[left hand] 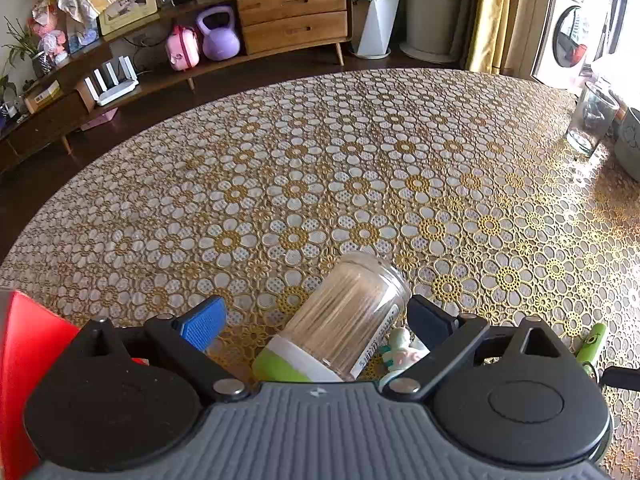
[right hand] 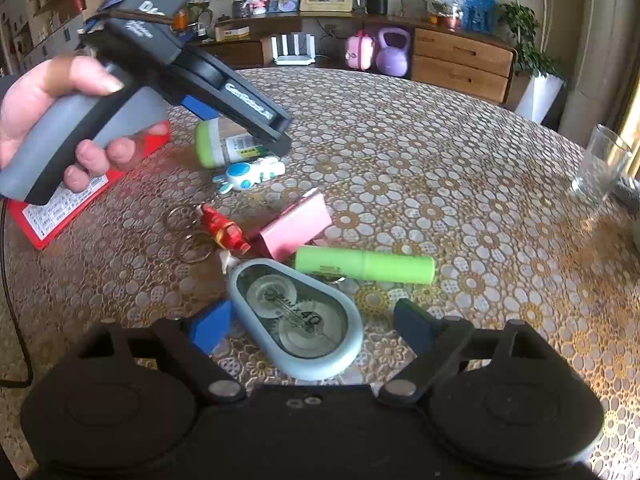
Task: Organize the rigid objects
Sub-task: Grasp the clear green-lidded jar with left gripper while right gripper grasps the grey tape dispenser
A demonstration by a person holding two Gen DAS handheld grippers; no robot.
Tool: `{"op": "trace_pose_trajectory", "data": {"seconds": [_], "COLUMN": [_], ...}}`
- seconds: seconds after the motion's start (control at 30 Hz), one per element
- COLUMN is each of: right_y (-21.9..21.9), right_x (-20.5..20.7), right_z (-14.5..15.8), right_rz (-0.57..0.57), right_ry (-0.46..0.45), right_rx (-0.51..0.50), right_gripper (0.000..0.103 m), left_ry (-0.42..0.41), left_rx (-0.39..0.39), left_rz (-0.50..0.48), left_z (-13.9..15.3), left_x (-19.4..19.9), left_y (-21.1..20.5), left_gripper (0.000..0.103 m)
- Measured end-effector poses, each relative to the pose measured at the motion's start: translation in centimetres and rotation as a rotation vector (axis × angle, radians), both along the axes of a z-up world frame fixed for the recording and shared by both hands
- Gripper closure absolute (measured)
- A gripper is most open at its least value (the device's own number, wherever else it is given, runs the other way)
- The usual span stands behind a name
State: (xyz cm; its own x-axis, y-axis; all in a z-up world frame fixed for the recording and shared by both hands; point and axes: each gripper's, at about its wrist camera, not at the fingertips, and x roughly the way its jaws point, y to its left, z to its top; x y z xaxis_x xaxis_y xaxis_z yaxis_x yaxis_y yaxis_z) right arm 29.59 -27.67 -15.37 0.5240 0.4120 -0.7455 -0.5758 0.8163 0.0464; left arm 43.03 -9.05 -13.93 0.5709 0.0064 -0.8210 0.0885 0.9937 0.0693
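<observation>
Now the clear toothpick jar with the green lid (left hand: 340, 320) is bracketed, ungripped, by the spread left gripper (left hand: 316, 320), its long axis slanting up-right; the right gripper (right hand: 316, 326) is likewise spread around the pale-blue teardrop tape dispenser (right hand: 298, 320).

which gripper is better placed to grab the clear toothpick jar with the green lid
Left. The left gripper has its open jaws on either side of the lying toothpick jar; the right gripper straddles the pale blue tape dispenser.
</observation>
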Motion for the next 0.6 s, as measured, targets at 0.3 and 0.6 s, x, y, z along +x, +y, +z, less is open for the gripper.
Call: {"op": "trace_pose_trajectory", "data": {"seconds": [0.3, 0.6], "right_y": [0.5, 0.7], "right_x": [-0.5, -1.8], "right_z": [0.2, 0.4], "right_rz": [0.018, -0.026], "right_ry": [-0.041, -0.043], "right_rx": [0.000, -0.012], "right_gripper": [0.031, 0.037], "left_ry": [0.003, -0.004], "left_rx": [-0.038, -0.014], "left_rz": [-0.012, -0.028], "left_z": [-0.6, 0.0], "left_x": [-0.7, -2.8], "left_y": [-0.1, -2.6], "left_gripper": [0.022, 0.049]}}
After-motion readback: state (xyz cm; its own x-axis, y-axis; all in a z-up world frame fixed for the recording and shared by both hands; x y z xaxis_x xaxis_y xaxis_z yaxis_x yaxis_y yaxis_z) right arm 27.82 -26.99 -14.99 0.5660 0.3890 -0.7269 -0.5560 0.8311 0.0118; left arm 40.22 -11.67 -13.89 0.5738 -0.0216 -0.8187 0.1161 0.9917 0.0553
